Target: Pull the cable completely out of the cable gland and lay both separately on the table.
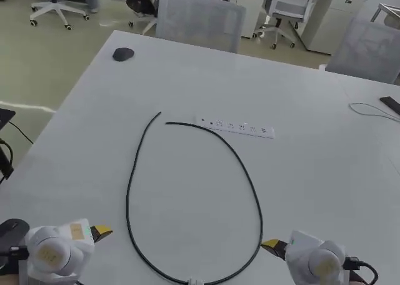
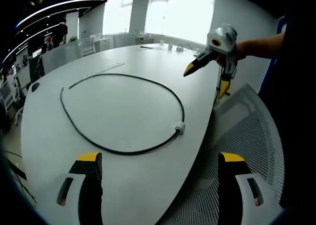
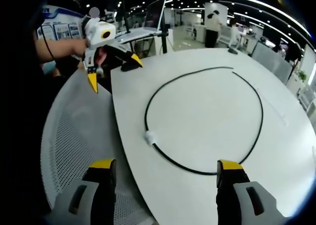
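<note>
Limp, light cable [image 1: 128, 194] on tabletop [image 1: 306, 191], threaded through small rigid cable gland [image 3: 149, 136]; probably best pinched at gland and just beside. Left hand-held gripper [image 2: 160, 158], right hand-held gripper [image 3: 167, 164] agape, empty.

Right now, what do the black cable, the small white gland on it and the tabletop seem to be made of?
Cable: likely a rubber or plastic jacket, matte black, lying in a smooth flexible loop.
Cable gland: probably white plastic; too small to judge its finish.
Table: smooth white laminate or painted board, judging by its even surface with a soft sheen.
</note>
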Motion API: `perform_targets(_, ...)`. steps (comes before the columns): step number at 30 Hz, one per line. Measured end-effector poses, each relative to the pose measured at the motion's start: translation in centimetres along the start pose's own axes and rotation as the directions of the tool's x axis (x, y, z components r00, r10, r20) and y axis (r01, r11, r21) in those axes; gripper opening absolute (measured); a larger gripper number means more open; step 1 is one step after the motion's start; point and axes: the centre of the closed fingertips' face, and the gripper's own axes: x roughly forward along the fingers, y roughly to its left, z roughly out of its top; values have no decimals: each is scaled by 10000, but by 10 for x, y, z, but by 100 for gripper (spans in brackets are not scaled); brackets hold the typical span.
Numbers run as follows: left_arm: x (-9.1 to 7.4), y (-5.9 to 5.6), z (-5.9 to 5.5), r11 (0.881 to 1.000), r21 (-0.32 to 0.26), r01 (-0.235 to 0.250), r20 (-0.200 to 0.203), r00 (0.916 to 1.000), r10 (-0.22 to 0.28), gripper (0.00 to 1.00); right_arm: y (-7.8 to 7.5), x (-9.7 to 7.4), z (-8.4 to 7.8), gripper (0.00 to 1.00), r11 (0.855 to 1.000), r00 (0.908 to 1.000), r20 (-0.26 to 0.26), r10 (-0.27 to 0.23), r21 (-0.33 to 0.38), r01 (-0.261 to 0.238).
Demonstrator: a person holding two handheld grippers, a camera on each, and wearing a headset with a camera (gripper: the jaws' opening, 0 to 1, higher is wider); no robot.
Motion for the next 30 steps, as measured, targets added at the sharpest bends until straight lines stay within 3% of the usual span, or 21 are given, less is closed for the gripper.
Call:
perform_targets(16, 13, -7, 2, 9993, -358, 64, 206, 9998, -57, 96, 1, 32, 15, 75, 9919, 9963, -484, 709, -1020, -756)
perform_targets(30, 12, -7, -9, 9993, -384, -4, 68, 10000, 7, 95, 12, 64, 20, 61, 9749, 9849, -1210, 1240, -1701, -1436)
